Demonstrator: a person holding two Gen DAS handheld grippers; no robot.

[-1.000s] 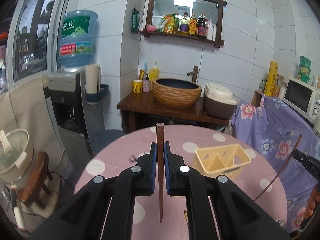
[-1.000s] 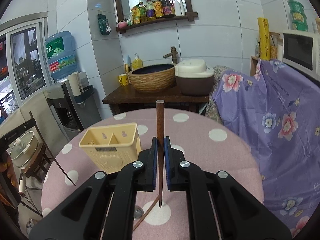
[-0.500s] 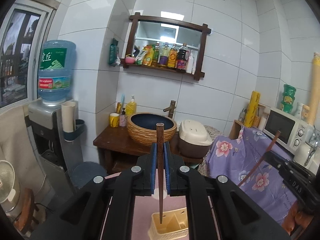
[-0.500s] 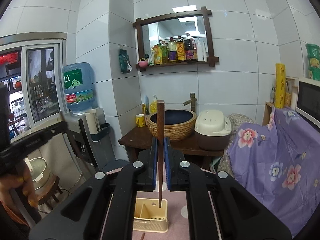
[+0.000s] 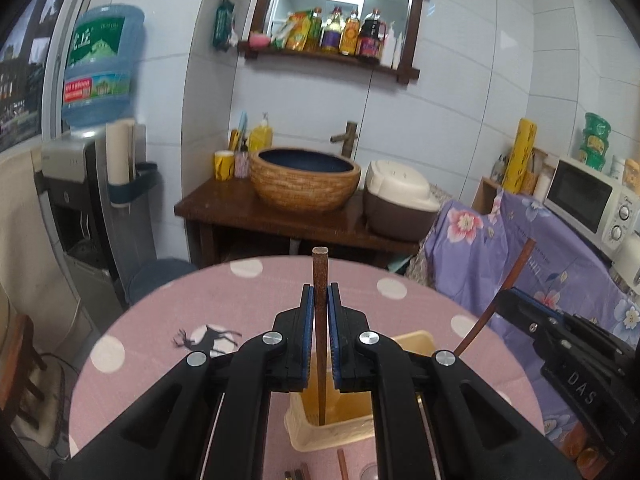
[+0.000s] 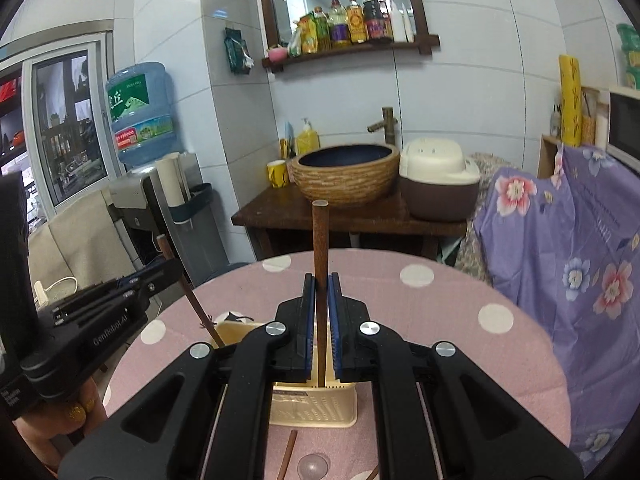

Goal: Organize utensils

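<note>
Over the pink tabletop (image 5: 248, 304), each hand-held gripper, left (image 5: 319, 344) and right (image 6: 320, 344), is clamped on a chopstick (image 5: 320, 320) (image 6: 320, 300), tips in the yellow holder (image 5: 352, 436) (image 6: 316, 408). Loose chopsticks (image 6: 287, 456) lie near it; far behind stands a basin (image 5: 306, 178).

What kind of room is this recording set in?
Most likely a small home kitchen or dining corner. A microwave and a rice cooker stand along the tiled wall, bottles of oil and sauce line a wall shelf, and a water dispenser is in the corner.
</note>
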